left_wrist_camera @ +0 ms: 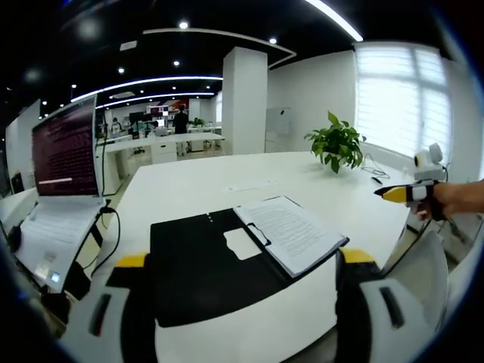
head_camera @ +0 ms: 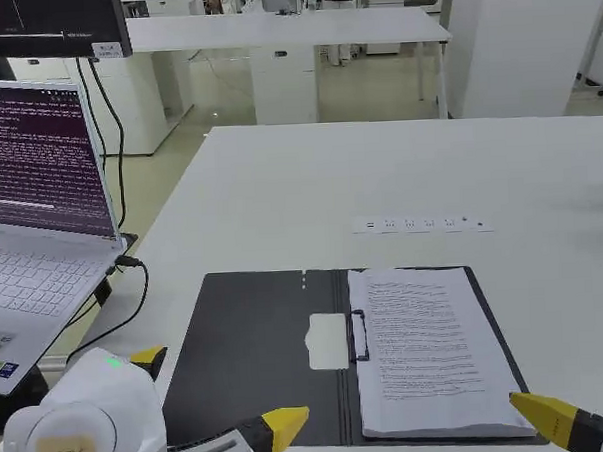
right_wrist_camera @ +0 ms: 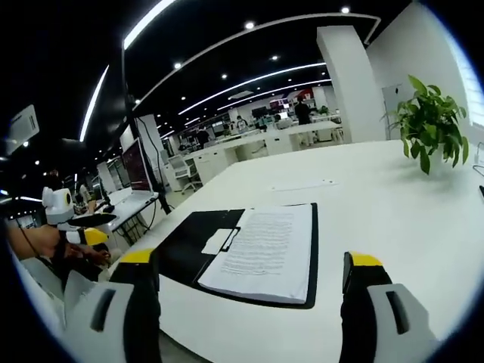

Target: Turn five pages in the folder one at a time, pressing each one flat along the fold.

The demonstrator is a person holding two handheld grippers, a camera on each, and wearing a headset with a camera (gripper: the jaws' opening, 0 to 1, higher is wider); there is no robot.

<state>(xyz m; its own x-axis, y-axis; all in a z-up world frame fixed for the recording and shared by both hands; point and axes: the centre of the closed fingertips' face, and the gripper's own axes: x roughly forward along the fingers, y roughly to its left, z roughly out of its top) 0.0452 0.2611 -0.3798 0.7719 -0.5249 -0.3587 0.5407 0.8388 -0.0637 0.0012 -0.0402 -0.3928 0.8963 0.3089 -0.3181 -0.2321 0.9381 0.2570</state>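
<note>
Your left gripper (left_wrist_camera: pixel 243 259) has its jaws spread wide and empty, and your right gripper (right_wrist_camera: pixel 249 259) is the same: spread, pinching nothing. The open folder (head_camera: pixel 257 358) lies flat just ahead of both, between them, touched by neither. Its stack of pages (head_camera: pixel 422 346) sits on the half nearer your right gripper. A laptop (head_camera: pixel 31 218) stands beyond the left one.

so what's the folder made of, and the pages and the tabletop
Folder: black and matte, likely plastic or coated card; the open cover lies flat with an even, dull surface. Pages: plain white paper, printed with lines of text, layered edges showing in the stack. Table: white and smooth, probably laminate; it has a faint soft sheen and no grain.
</note>
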